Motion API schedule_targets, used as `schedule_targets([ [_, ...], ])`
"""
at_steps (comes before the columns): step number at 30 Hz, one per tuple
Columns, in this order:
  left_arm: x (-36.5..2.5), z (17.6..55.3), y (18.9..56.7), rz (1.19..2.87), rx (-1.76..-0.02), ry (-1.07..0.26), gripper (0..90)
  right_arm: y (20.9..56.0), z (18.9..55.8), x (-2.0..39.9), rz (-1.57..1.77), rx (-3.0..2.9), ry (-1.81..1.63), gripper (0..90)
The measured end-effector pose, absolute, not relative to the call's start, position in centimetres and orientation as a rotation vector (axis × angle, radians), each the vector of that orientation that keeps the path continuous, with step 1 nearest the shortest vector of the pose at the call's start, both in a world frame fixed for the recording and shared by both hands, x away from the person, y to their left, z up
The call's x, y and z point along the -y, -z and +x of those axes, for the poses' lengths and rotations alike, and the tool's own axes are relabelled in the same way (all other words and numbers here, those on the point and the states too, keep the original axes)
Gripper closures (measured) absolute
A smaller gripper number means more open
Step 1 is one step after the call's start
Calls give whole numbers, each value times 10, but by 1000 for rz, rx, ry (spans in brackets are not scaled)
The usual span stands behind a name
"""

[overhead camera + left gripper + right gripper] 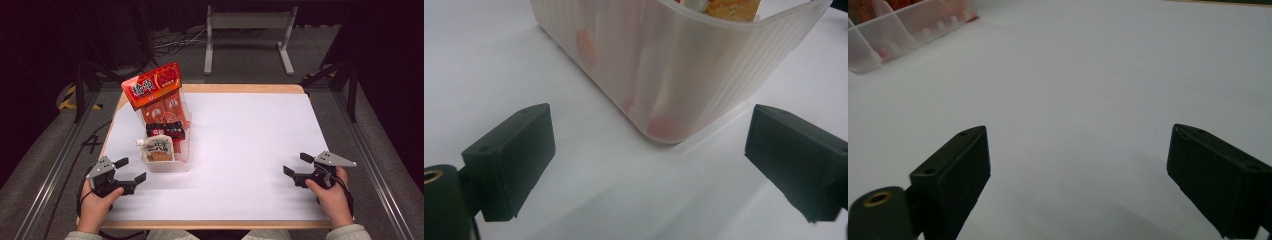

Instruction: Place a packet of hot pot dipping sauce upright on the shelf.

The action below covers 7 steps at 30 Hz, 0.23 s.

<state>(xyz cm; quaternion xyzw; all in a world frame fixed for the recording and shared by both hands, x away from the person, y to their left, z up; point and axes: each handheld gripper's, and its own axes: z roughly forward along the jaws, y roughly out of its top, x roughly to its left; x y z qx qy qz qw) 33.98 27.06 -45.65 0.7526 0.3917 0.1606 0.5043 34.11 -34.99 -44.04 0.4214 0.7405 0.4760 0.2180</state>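
A translucent plastic bin (pixel 183 161) stands on the left half of the white table and holds upright snack packets: a large red-orange bag (pixel 152 85), a dark packet (pixel 165 130) and a white spouted pouch (pixel 159 148). My left gripper (pixel 131 170) rests open at the table's front left, just short of the bin's near corner (pixel 684 100). In the left gripper view its jaws stand wide apart with nothing between them. My right gripper (pixel 298 164) rests open at the front right over bare table, its jaws apart and empty. The bin (pixel 895 32) shows far off in the right gripper view.
The white table sheet (pixel 250 135) spreads bare between and beyond the two grippers. A wooden table edge (pixel 240 88) runs along the back. Beyond it stand a metal frame (pixel 247 30) and dark floor with cables.
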Motion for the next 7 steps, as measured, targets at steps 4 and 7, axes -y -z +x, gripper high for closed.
schedule_targets([
  [4,-273,340,456,1794,-963,-389,72,440,342,351,1186,-2048,-1325,112],
  [7,-274,338,455,1791,-970,-391,83,439,343,352,1206,-2033,-1342,112],
])
